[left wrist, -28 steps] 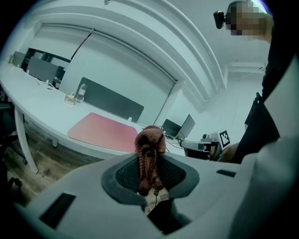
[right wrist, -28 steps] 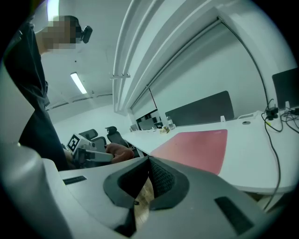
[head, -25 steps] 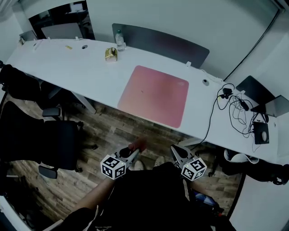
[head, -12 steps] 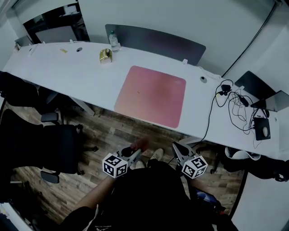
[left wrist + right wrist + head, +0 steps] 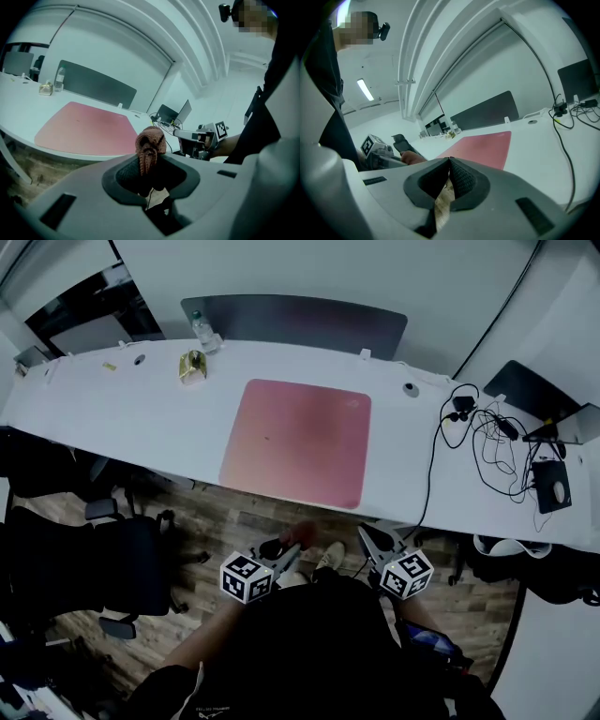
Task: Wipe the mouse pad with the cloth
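Left gripper [image 5: 283, 553] fingers clench the knitted cloth [image 5: 150, 143]; right gripper [image 5: 450, 162] fingers are pressed together, empty. Bring the cloth to the pink mouse pad [image 5: 295, 442], well ahead, and press it flat before stroking.

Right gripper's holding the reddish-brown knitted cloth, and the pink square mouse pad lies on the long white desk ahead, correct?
Not quite: the reddish-brown knitted cloth is clamped in the left gripper, as the left gripper view shows; the right gripper is shut on nothing. The pink square mouse pad does lie on the long white desk ahead.
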The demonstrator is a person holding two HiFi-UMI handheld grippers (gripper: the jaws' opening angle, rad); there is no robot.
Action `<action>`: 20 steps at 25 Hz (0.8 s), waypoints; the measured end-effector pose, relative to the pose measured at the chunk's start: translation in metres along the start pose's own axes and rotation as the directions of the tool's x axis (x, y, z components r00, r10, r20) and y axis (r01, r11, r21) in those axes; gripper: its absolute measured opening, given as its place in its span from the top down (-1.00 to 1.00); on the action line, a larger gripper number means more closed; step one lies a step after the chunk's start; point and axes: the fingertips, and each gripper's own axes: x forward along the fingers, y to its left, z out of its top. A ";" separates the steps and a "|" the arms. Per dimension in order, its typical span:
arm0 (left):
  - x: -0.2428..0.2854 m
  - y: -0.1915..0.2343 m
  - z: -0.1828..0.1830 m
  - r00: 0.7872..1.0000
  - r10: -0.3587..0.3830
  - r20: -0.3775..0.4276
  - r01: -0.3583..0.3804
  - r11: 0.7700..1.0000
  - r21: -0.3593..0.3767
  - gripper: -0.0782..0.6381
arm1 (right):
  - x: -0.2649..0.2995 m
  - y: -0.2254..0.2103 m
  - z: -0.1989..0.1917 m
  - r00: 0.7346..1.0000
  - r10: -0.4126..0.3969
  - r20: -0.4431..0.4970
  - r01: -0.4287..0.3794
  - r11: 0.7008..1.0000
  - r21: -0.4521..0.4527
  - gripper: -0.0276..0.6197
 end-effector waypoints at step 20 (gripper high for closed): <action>0.143 0.008 0.024 0.953 -0.136 -0.271 0.131 0.991 -0.034 0.53 | 0.025 -0.107 0.032 1.000 -0.029 0.004 0.029 0.999 0.023 0.83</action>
